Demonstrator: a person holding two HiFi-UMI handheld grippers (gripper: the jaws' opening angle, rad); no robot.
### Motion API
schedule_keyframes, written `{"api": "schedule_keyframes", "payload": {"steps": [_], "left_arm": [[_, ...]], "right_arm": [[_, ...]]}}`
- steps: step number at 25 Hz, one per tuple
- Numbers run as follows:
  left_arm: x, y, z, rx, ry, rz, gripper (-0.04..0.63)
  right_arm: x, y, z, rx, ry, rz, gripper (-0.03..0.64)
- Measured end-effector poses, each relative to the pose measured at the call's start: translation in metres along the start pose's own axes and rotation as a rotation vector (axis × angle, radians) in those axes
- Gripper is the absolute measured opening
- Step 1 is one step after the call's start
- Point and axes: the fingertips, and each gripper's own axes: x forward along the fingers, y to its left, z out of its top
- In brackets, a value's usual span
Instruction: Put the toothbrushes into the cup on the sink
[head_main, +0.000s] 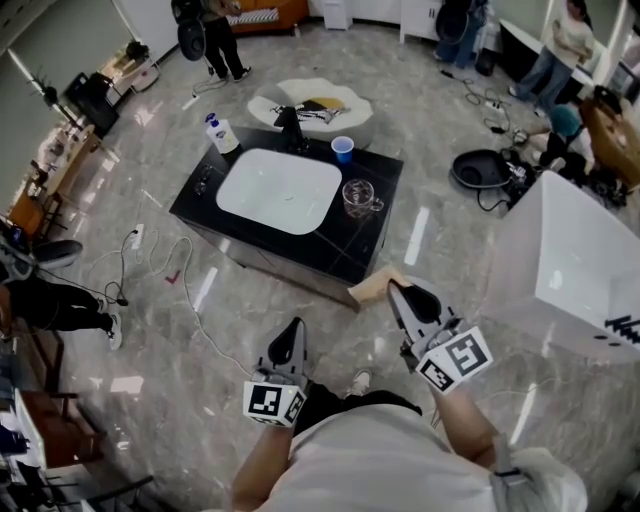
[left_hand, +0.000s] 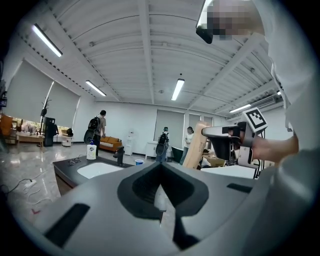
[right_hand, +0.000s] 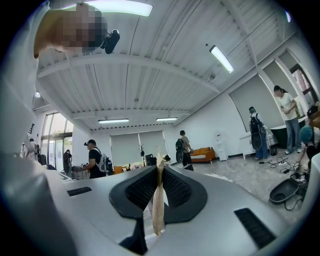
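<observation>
Two grippers hang over the grey marble floor (head_main: 230, 270), short of the near edge of the one black bench (head_main: 375, 225). The left gripper (head_main: 292, 325) has its fingers together with nothing seen between them. The right gripper (head_main: 393, 287) has its fingers pinched on one flat tan piece (head_main: 372, 288); I cannot tell whether it is a toothbrush. That piece sits just off the bench's near right corner.

The bench carries one white basin (head_main: 280, 190), one black faucet (head_main: 291, 128), one white pump bottle (head_main: 222, 134), one clear glass mug (head_main: 358, 197) and one blue cup (head_main: 342, 149). The cup stands by the far edge, just right of the faucet.

A large white tub (head_main: 570, 260) stands near on the right, and a white cable (head_main: 195, 300) trails over the floor on the left.
</observation>
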Motion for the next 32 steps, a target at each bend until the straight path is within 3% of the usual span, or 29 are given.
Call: {"api": "schedule_keyframes", "payload": {"steps": [7,13,24,32], "left_arm": [[-0.001,-0.003,-0.001,-0.007,-0.004,-0.007,0.002],[0.005,-0.013,0.007,0.039,-0.031,-0.049,0.002],[0.017,-0.031,0.019,0.049,-0.044,-0.107,0.002],[0.035,-0.02,0.016,0.029,-0.043,-0.138,0.002]], "right_arm": [[-0.006,-0.001,0.003,-0.004,-0.01,-0.01,0.058],[-0.018,-0.002,0.007,-0.004,-0.026,-0.031,0.058],[-0.034,-0.001,0.014,-0.019,-0.042,-0.073,0.058],[-0.024,-0.009,0.016,-0.042,-0.034,-0.109,0.058]]}}
